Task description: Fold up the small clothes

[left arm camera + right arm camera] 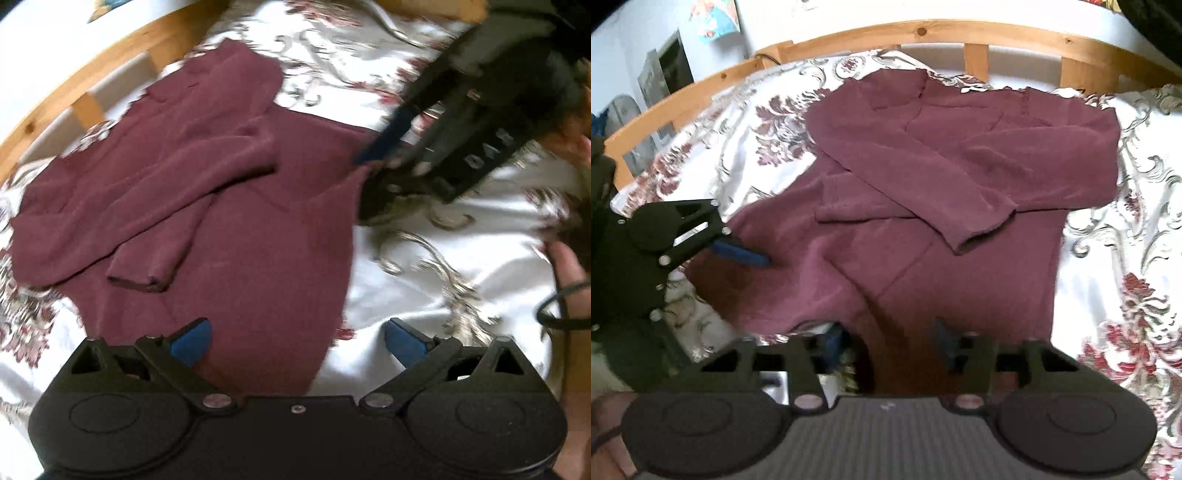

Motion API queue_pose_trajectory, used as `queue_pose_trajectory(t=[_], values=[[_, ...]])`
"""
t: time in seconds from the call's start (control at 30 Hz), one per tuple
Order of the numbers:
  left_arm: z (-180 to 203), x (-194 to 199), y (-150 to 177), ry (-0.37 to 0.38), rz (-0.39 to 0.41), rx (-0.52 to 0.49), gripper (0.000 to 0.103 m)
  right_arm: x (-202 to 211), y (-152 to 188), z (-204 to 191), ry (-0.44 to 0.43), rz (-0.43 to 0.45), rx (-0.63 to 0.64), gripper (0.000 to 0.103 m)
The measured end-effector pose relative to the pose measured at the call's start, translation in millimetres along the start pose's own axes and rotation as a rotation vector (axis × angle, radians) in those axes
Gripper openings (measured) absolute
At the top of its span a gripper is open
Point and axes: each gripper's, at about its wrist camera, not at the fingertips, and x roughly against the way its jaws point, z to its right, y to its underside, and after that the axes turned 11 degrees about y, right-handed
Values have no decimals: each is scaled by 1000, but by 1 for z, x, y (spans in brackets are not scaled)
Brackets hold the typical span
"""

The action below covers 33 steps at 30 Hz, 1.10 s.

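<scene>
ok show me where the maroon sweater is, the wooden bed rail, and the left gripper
maroon sweater [960, 280]: right wrist view, on the flat body panel.
wooden bed rail [923, 31]: right wrist view, on the top curved rail.
left gripper [297, 341]: left wrist view, midway between its blue fingertips.

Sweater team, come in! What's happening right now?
Left gripper open over hem. Right gripper open at maroon sweater edge. Both sleeves folded in. Nothing in the way on the bedspread.
</scene>
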Motion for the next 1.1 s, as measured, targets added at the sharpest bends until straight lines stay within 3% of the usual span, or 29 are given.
queue_pose_trajectory(t=[0.07,0.27,0.33,0.4,0.43,0.5,0.7,0.93,1.0,1.1], values=[[-8,5,0,-19,35,48,97,2,-2,0,-30,23,-40,17],[-21,13,-1,-10,136,112,93,14,-6,17,-88,101,-177,9],[-21,7,-2,-26,114,109,84,17,-6,19,-82,121,-185,8],[-24,3,-2,-47,86,124,67,18,-6,18,-74,134,-184,8],[-27,3,-2,-54,86,138,63,19,-6,18,-70,137,-181,8],[-34,11,1,-66,125,175,43,19,-6,16,-56,141,-170,8],[-55,46,9,-132,261,272,37,26,-6,16,-37,183,-160,7],[-87,64,17,-211,302,422,36,28,-5,15,-5,201,-136,7],[-93,69,21,-201,323,457,15,27,-5,14,7,201,-113,7],[-92,76,21,-204,368,456,7,24,-3,7,40,184,-45,9]])
